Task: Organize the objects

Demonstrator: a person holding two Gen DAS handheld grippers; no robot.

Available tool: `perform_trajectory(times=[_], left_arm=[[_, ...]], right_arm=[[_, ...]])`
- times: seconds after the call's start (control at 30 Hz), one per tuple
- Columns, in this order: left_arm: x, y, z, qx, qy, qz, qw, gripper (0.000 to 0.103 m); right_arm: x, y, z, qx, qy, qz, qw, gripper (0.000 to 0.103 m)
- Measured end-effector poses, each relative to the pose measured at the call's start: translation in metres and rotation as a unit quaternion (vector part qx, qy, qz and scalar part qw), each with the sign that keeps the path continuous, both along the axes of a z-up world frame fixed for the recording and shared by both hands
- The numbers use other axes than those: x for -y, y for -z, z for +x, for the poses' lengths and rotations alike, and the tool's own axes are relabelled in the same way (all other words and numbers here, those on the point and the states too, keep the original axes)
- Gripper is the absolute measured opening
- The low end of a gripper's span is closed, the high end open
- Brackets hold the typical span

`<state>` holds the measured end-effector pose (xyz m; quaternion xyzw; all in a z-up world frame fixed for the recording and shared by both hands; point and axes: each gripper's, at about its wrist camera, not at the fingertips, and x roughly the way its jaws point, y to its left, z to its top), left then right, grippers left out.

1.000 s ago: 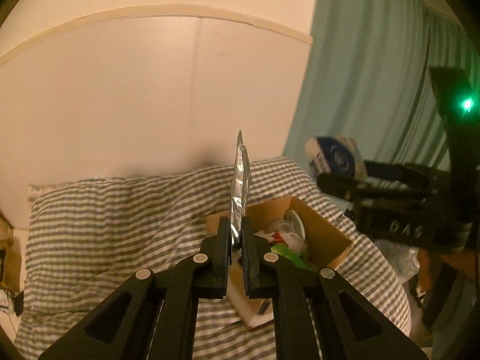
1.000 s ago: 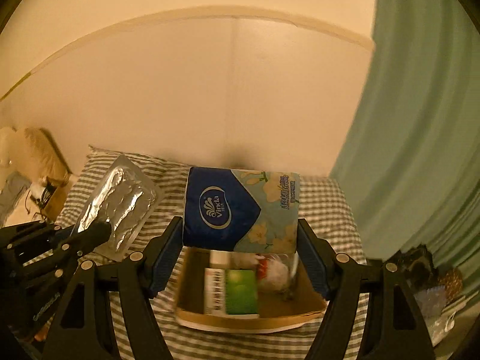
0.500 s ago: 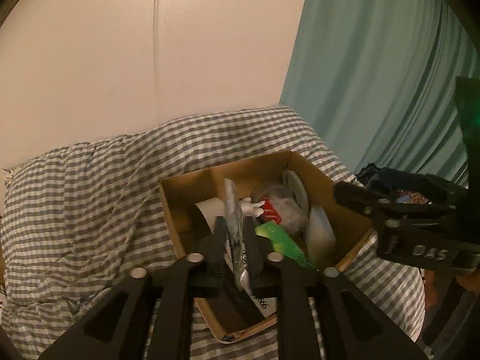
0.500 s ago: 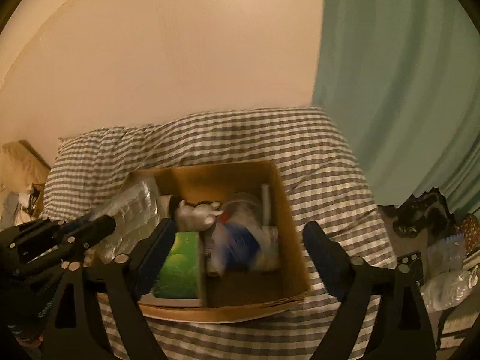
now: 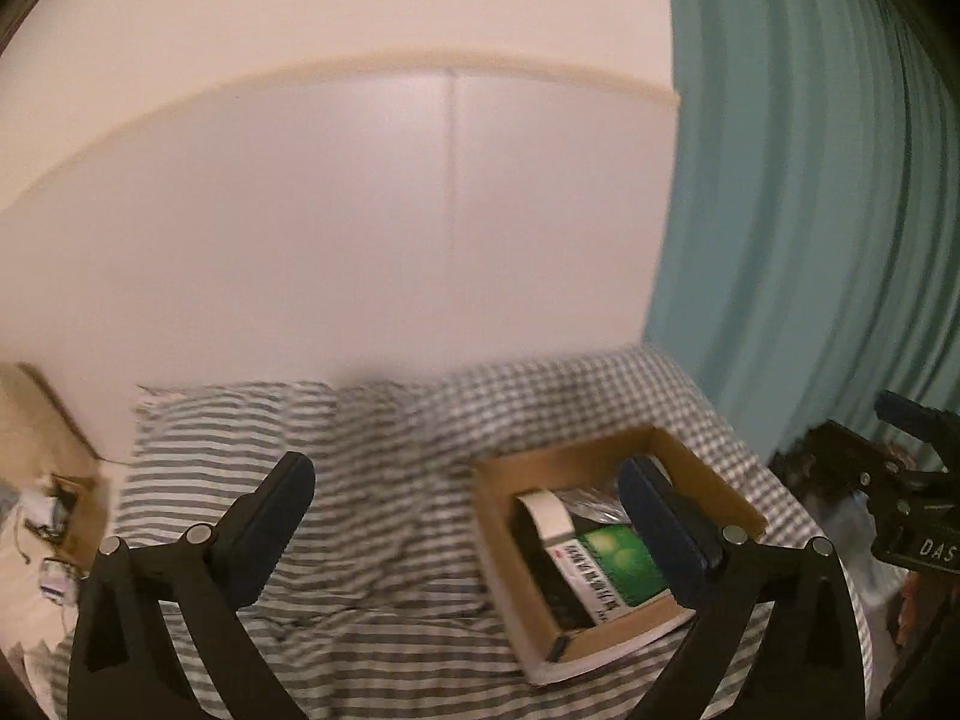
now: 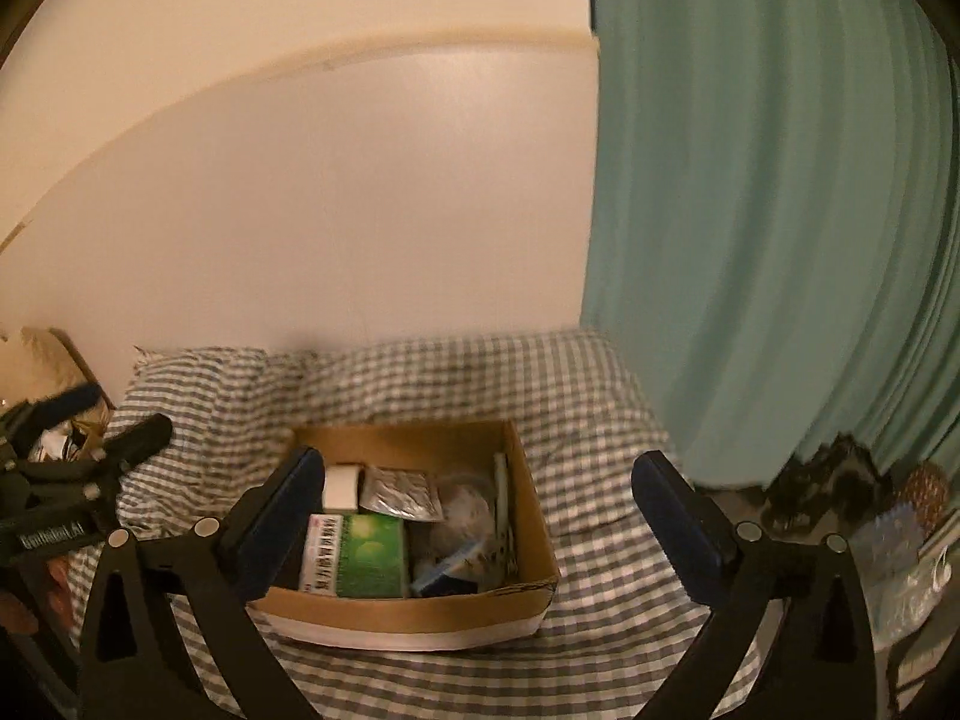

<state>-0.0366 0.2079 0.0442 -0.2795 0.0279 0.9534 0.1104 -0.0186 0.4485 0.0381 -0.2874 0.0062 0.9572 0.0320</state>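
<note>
In the left wrist view, the left gripper (image 5: pixel 462 480) hangs above the checked bed (image 5: pixel 372 450), fingers spread wide and holding nothing; the cardboard box (image 5: pixel 708 468) lies to its right, behind the right finger. In the right wrist view, the right gripper (image 6: pixel 474 474) is poised over the box (image 6: pixel 414 606), fingers likewise wide apart and empty. Inside, the green carton (image 6: pixel 360 555) lies flat with its long axis running away from the camera, and the foil blister pack (image 6: pixel 399 492) rests just behind it.

Your 2 wrist cameras each look forward and down over the bed (image 5: pixel 372 516) toward the wall (image 5: pixel 336 228) and curtain (image 6: pixel 768 210). Your left view sits farther left, with the cardboard box (image 5: pixel 498 516) off to its right. Your right view faces that box (image 6: pixel 420 606) nearly head-on and close. Both share the box, bed, wall and curtain.
</note>
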Motion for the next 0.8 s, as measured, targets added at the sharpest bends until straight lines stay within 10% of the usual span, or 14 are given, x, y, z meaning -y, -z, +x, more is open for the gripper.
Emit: perform_trajectory(times=[0.33,0.8], left_arm=[[0.069,-0.022,0.059,-0.083,-0.078,0.034,0.9929,0.103],[0.082,0.020,0.084,-0.085,-0.087,0.008,0.9925,0.103]], right_arm=[[0.040,-0.014,0.047,-0.060,-0.022,0.020,0.998,0.103],[0.064,0.029,0.070,-0.097,-0.007,0.023,0.995,0.103]])
